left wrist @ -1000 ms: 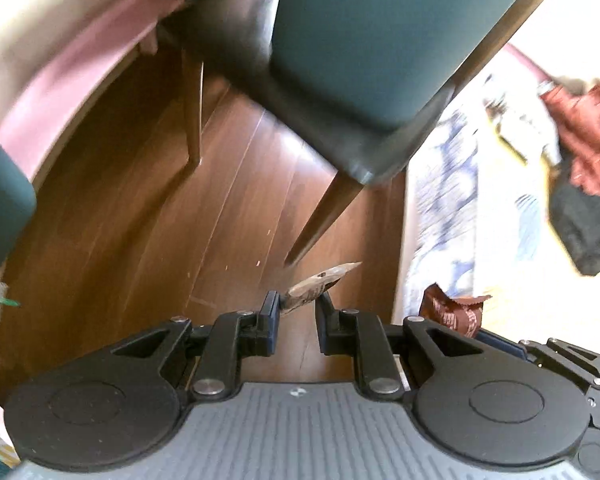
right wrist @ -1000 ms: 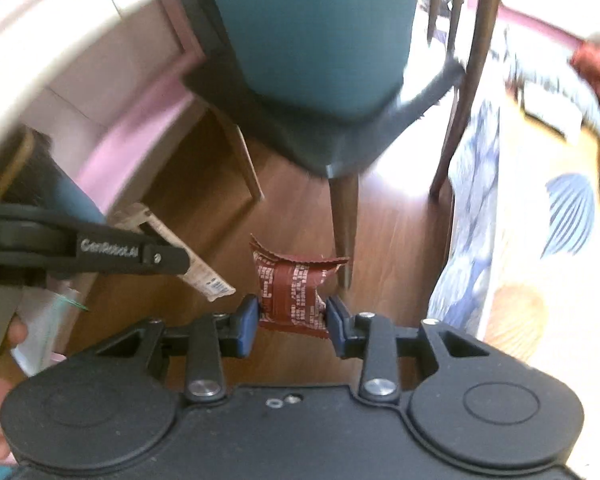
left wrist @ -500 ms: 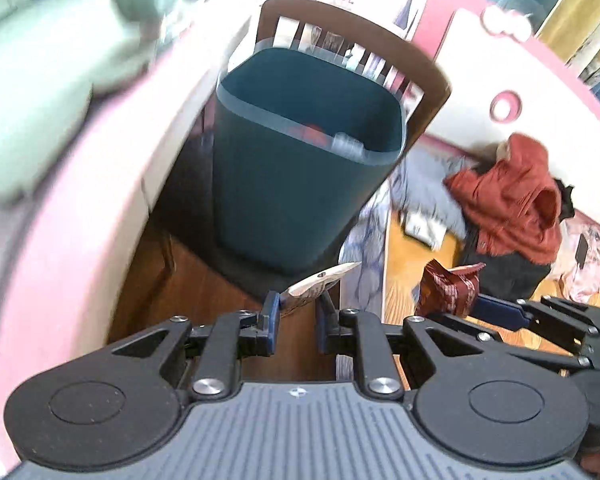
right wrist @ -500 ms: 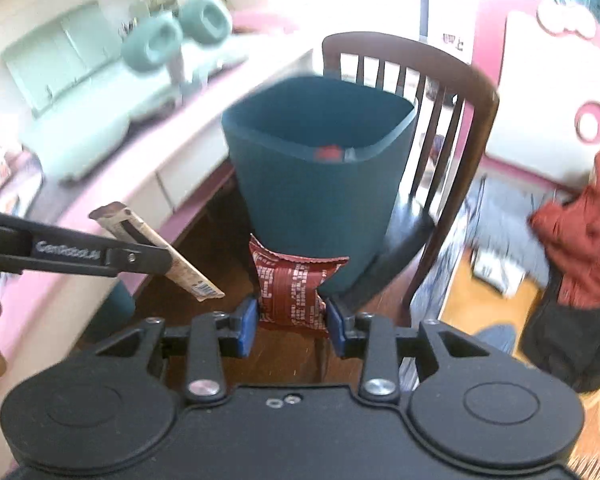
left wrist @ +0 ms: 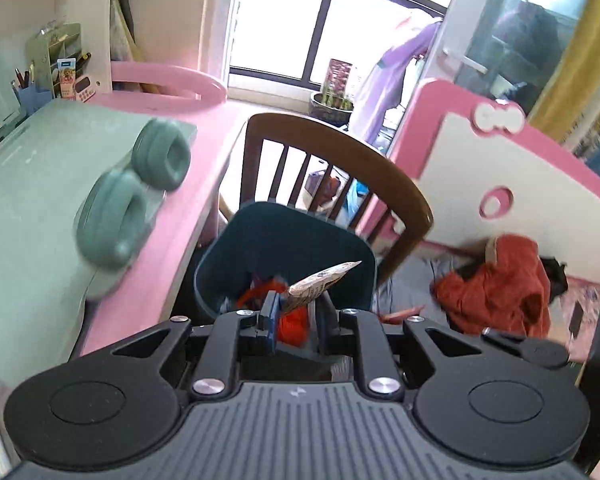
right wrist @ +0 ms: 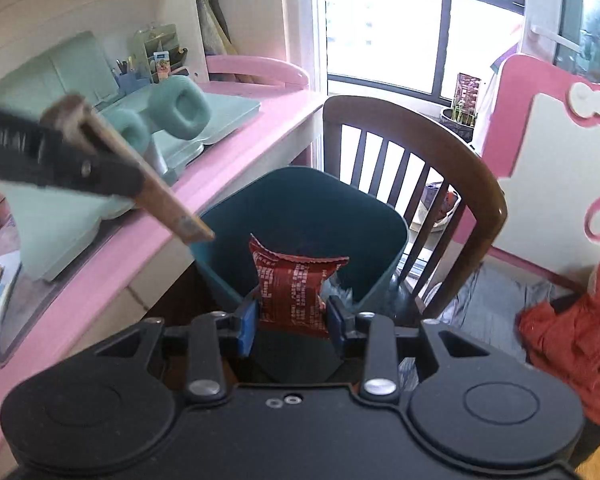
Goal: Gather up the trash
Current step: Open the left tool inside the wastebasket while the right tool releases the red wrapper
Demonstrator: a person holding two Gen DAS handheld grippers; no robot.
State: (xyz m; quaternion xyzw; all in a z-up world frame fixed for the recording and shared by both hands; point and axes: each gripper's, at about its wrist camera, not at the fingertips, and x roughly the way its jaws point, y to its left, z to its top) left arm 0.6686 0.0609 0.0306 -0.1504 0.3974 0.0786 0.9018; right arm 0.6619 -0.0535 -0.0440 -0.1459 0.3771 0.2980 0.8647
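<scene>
Both grippers over the teal bin [right wrist: 300, 200] on the chair. Left gripper [left wrist: 296, 316] jaws pinch a flat wrapper [left wrist: 324, 280]; right gripper [right wrist: 292, 320] jaws clamp a red packet [right wrist: 292, 284]. Bin already holds trash; release pending.

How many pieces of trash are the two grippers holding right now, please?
2. A dark red printed snack wrapper sits in the right gripper, and a flat tan printed wrapper in the left gripper, both above the dark teal plastic bin.
</scene>
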